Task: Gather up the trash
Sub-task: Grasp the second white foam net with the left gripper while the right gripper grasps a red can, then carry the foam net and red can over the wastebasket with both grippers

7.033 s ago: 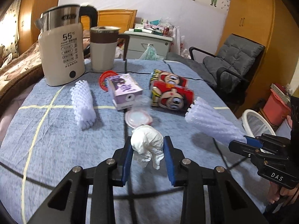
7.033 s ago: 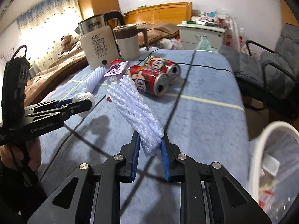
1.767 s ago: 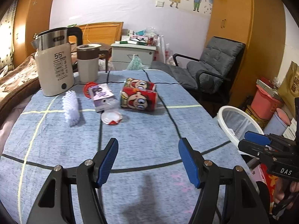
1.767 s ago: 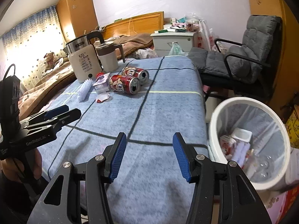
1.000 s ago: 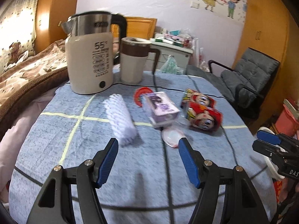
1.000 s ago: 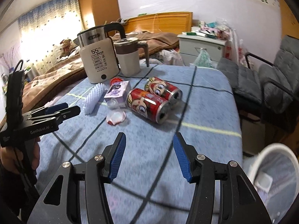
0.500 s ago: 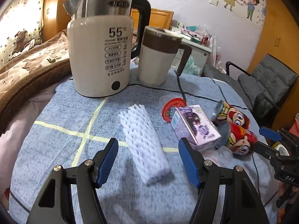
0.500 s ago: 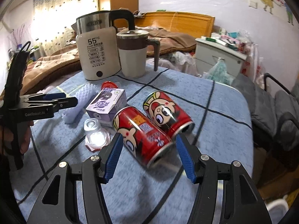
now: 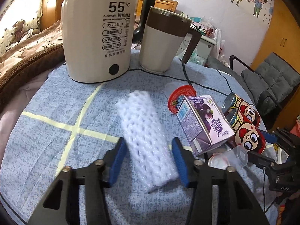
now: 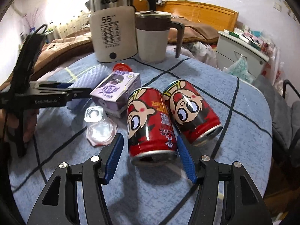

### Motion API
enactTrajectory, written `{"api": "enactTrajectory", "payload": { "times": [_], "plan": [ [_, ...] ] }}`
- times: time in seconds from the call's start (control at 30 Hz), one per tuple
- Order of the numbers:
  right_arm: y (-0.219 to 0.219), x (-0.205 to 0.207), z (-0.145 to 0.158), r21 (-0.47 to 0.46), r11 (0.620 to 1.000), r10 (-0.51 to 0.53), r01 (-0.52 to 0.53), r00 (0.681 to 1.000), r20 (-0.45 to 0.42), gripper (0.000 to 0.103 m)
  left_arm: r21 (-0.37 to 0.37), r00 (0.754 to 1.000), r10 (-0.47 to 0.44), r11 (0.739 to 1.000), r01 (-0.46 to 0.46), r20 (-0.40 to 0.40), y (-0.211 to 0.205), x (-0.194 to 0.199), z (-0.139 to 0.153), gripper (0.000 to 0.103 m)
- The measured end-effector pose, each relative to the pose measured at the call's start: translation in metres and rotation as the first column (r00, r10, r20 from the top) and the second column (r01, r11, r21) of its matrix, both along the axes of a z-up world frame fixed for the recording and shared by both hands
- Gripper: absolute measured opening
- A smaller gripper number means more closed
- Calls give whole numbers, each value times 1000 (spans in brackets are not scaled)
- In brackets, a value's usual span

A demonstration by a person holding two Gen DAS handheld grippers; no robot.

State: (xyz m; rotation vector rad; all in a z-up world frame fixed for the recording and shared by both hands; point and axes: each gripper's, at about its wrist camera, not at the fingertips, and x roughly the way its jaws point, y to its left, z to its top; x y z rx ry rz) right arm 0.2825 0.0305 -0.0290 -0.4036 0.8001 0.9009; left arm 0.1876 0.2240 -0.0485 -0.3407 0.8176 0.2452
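Both grippers are lined up for a pick and neither has closed. The left gripper (image 9: 148, 157) stands with its jaws spread wide to either side of the white foam net sleeve (image 9: 145, 140), which lies flat on the blue checked tablecloth (image 9: 56, 131) in front of the kettle (image 9: 97, 37) and mug (image 9: 161, 41); the blue pads look apart from the foam on both sides. The right gripper (image 10: 150, 157) is likewise wide open, straddling the open end of the nearer red can (image 10: 150, 123), which lies on its side touching a second red can (image 10: 191, 112). To do this step well, each closure probably wants to be centred: the sleeve is soft and will squash, so a squeeze across its middle should hold better than one near its end. The can is round and slick, so the pads ought to meet its widest line, kept clear of its neighbour. The purple juice carton (image 10: 116, 91) and clear plastic cup (image 10: 99, 125) lie just beside and still wait.
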Motion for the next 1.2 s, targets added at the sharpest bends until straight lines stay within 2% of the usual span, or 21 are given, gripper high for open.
{"api": "enactTrajectory", "payload": {
  "times": [0.1, 0.3, 0.67, 0.9, 1.2],
  "plan": [
    [1, 2, -1, 42, 999, -29, 32, 998, -54, 56, 2, 1000, -1, 1000, 1, -1, -1, 4, 0, 34],
    [-3, -9, 2, 88, 992, -83, 91, 992, -91, 54, 23, 1000, -24, 999, 23, 11, -9, -5, 5, 30],
    [-58, -49, 14, 156, 962, -208, 225, 971, -117, 54, 21, 997, -58, 998, 57, 55, -36, -48, 18, 28],
    [-101, -86, 23, 183, 936, -282, 301, 951, -123, 54, 23, 991, -102, 995, 101, 82, -70, -74, 31, 28],
    [-148, -130, 34, 184, 911, -357, 368, 930, -89, 54, 36, 975, -186, 982, 183, 118, -121, -99, 49, 28]
  ]
}}
